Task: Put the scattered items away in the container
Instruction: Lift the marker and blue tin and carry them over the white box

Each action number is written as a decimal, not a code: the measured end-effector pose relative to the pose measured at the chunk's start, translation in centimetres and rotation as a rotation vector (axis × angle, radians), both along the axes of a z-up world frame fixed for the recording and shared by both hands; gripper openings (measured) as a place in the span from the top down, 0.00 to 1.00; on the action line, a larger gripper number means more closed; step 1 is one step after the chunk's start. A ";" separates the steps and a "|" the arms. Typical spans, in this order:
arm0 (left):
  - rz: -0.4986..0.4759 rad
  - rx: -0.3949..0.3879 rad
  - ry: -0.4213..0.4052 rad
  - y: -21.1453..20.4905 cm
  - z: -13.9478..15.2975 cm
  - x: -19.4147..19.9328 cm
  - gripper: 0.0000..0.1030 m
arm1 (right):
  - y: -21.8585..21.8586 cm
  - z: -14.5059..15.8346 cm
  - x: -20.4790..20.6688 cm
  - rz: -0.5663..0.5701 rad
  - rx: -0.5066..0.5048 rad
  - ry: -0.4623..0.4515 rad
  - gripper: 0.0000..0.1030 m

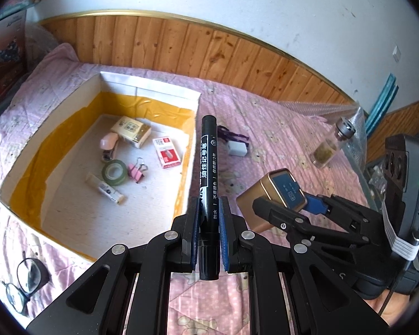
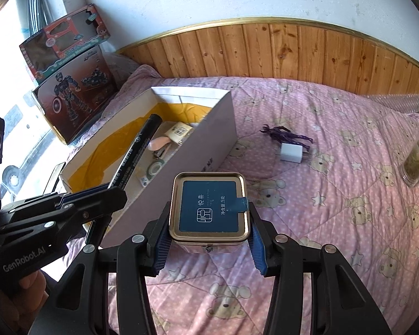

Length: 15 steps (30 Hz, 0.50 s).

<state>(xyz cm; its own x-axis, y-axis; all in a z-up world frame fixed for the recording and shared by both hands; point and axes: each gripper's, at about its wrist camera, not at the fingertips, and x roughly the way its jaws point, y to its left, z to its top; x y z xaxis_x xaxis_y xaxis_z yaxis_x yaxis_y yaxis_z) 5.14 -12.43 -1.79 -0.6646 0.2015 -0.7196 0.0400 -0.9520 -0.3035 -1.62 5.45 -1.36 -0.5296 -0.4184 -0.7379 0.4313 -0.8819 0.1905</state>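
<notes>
Black marker [image 1: 208,178] stands clenched between the left claw [image 1: 209,223] pads, gripped near its tail so the capped end points toward the open box [image 1: 192,150] on the bed. Beside it, the right claw [image 2: 209,230] grasps a gold tea tin [image 2: 209,209] by its side walls, lid facing up, which should let both loads drop in flat among the stationery already inside.

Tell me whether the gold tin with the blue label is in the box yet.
Out. The gold square tin with the blue label is clamped in the right gripper above the pink quilt, beside the white cardboard box.

bed: pink quilt [image 2: 335,128] | on it: box [image 2: 209,128]; white charger [image 2: 292,153]; glass jar [image 2: 417,156]; glasses [image 1: 22,282]
</notes>
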 end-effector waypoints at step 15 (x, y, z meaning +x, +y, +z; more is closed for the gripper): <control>0.059 0.010 0.002 -3.8 -0.4 0.9 0.88 | -4.0 1.5 1.5 0.053 0.000 0.049 0.52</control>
